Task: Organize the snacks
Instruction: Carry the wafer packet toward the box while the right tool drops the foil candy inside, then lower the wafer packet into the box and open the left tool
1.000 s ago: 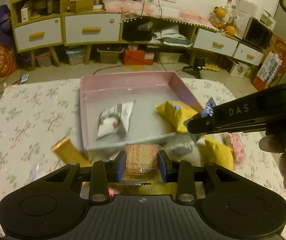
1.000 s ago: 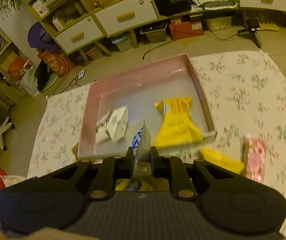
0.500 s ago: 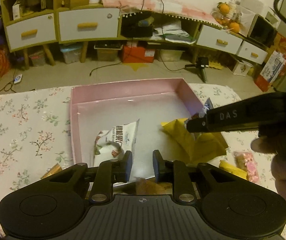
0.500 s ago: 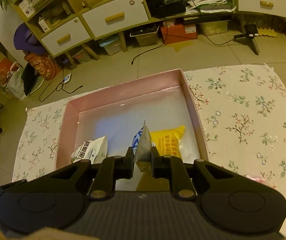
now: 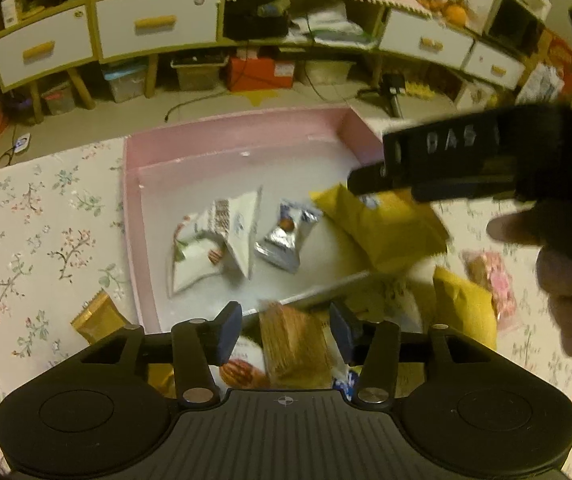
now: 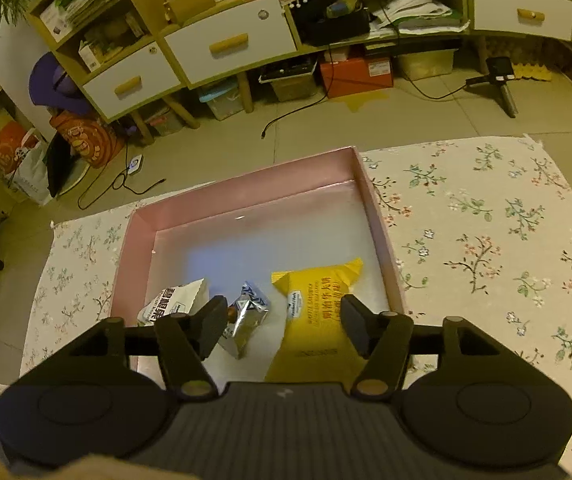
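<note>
**Two snacks let go at the pink box, more waiting outside**

The right gripper (image 6: 278,330) hangs over the pink box (image 6: 242,196), its jaws just opened and empty; the silver-blue packet (image 6: 246,312) lies on the box floor between a white bag (image 6: 178,294) and a yellow bag (image 6: 318,304), lower centre of the right view. In the left view, the left gripper (image 5: 286,330) sits at the box's near rim, its jaws also just opened, standing clear on either side of a brown cracker pack (image 5: 294,344) that seems to be outside the wall, not yet in the box. This reads as the release step for both hands. A gold wrapper (image 5: 96,316), another yellow pack (image 5: 466,308) and a pink pack (image 5: 490,280) lie on the floral surface (image 5: 26,240). Next, the cracker pack likely needs a regrasp or nudge over the rim.
</note>
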Demonstrator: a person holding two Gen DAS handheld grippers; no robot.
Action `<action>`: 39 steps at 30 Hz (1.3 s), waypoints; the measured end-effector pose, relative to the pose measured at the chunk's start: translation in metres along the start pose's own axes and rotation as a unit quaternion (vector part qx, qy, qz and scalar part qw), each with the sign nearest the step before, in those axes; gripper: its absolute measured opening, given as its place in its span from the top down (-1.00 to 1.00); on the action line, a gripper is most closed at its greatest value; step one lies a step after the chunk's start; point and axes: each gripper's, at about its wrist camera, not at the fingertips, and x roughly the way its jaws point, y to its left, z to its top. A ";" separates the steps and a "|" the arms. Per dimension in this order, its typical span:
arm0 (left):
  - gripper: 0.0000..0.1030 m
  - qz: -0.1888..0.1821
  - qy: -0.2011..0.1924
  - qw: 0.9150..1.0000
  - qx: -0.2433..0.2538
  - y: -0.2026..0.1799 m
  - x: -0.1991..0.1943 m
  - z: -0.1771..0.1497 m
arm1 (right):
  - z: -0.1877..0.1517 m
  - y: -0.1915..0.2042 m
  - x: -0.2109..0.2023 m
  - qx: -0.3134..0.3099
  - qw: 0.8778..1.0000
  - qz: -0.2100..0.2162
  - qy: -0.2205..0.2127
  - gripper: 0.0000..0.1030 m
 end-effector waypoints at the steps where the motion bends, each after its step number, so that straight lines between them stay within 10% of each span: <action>1: 0.07 0.006 0.008 1.000 0.004 -0.002 0.003 0.000 | 0.000 -0.002 0.000 0.002 1.000 0.001 0.000 -0.17; 13: 0.64 0.016 0.000 1.000 0.011 -0.014 0.002 0.000 | -0.006 -0.012 -0.005 0.010 1.000 0.007 0.001 -0.21; 39: 0.50 0.057 -0.093 0.994 -0.019 -0.011 -0.005 0.050 | -0.020 -0.037 -0.021 0.027 1.000 -0.004 -0.007 -0.29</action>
